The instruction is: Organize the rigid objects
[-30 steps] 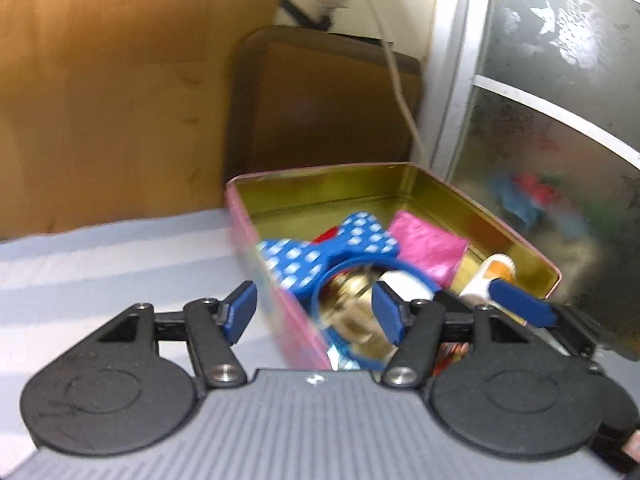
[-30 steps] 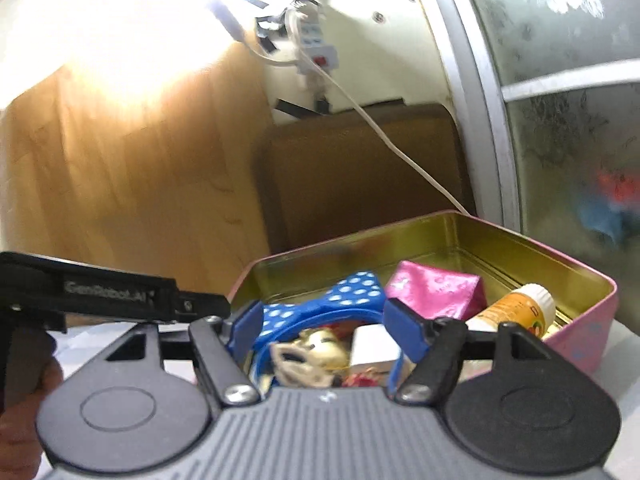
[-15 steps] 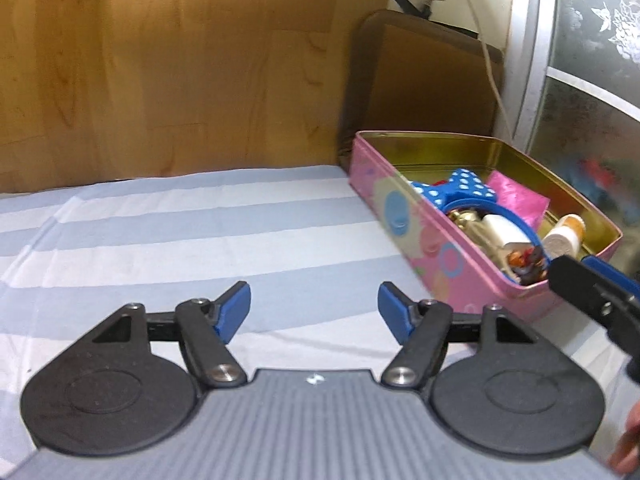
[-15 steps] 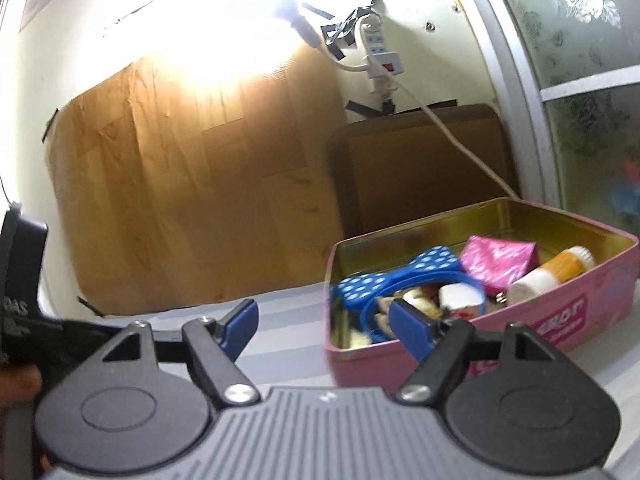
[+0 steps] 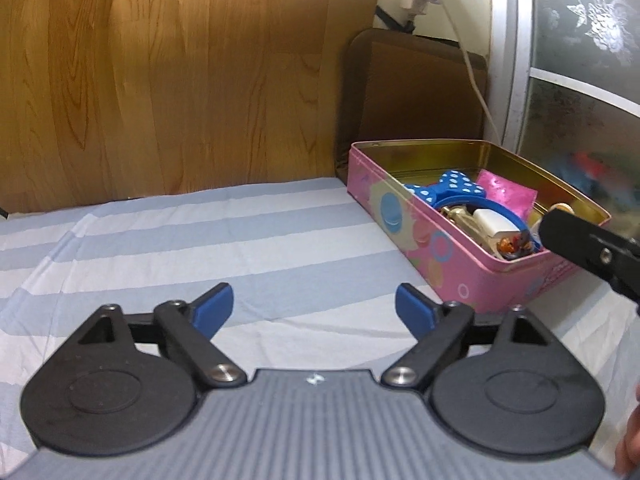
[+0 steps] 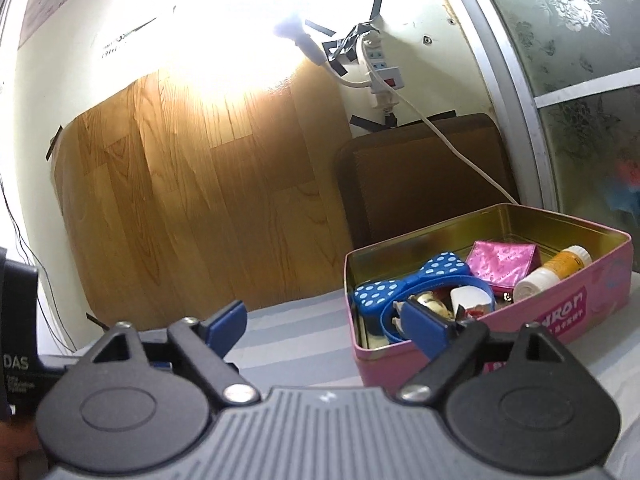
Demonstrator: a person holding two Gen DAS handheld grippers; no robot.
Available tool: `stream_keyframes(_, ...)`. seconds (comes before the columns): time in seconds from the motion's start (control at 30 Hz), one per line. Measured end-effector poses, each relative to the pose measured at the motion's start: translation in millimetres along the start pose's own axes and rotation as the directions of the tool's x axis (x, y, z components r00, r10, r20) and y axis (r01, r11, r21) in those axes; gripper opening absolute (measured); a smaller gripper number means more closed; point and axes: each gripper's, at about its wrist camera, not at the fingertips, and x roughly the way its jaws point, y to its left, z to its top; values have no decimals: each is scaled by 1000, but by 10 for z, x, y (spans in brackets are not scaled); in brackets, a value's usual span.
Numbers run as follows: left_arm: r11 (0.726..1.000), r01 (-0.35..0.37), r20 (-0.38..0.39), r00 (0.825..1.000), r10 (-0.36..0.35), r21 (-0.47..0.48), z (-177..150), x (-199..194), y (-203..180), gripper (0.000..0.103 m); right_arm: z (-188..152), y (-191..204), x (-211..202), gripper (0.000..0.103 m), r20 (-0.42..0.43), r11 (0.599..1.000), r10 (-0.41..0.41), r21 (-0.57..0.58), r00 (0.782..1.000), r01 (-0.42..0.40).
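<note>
Both our left hand-held gripper point(image 5: 314, 306) and right hand-held gripper point(image 6: 322, 326) have just been opening and stand apart, empty; the pink tin point(image 5: 452, 256) sits on the striped counter point(image 5: 200, 240) at the right, holding a blue headband point(image 6: 404, 280), a bottle point(image 6: 556, 268) and a pink packet point(image 6: 504, 260). We judge the tin light, stiff and slick, best pinched over a wall's rim; the small things under the headband may be brittle, though they are too blurred to tell.

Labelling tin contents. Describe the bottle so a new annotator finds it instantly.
Find the pink tin on the striped cloth, by the glass door. The bottle lies on its side along the tin's near wall, beside the pink pouch. It alone is cylindrical: orange body, white ends.
</note>
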Motion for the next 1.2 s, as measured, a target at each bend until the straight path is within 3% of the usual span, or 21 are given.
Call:
stream_keyframes(0.17,1000,4,-32,999,-5,-19,-36,-12,3,103,-4,-12,-2,95,-3,1000,-18,14,1000,18)
stream_keyframes(0.67,999,-39,-132,991,35,-25,-134,76,-1,103,-71,-28,86,99,-36,996,-60,61,998,63)
stream_keyframes(0.93,999,-49,-132,990,49,0,-149,62,-74,103,-69,-67,86,100,-41,994,-68,79,997,71)
stream_keyframes(1.2,995,-103,-100,990,104,18,-136,9,-158,103,-70,-87,48,100,-28,994,-73,80,997,75)
